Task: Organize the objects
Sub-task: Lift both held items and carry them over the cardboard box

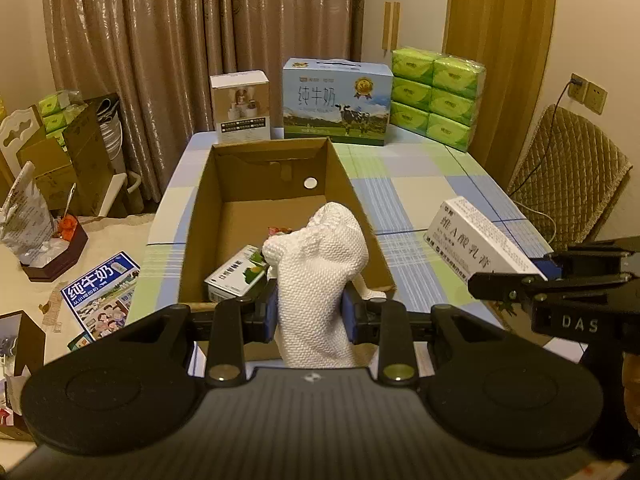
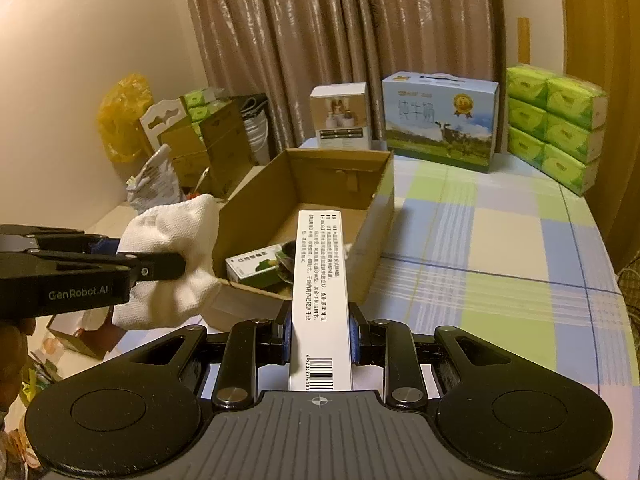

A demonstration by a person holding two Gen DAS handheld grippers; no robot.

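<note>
With both hands already loaded, the whole play turns on the open cardboard box (image 1: 276, 200) lying straight ahead and below on the checked surface (image 1: 420, 196). The left gripper (image 1: 310, 312) is clenched on a white cloth (image 1: 320, 264), which stands up between the blue pads and droops forward over the box's near end, so this hand looks the nearer of the two to the opening. The right gripper (image 2: 320, 330) is clamped on a long white carton (image 2: 320, 288), its long axis running straight forward along the fingers, far end poking over the box's near right corner. Inside the box a small green-and-white packet (image 2: 256, 268) lies toward the near end, with something dark beside it that I cannot make out; the far half is bare. My read: the cloth needs only a short dip forward and down, while the carton wants sliding in lengthwise along the right wall, clear of that packet.
</note>
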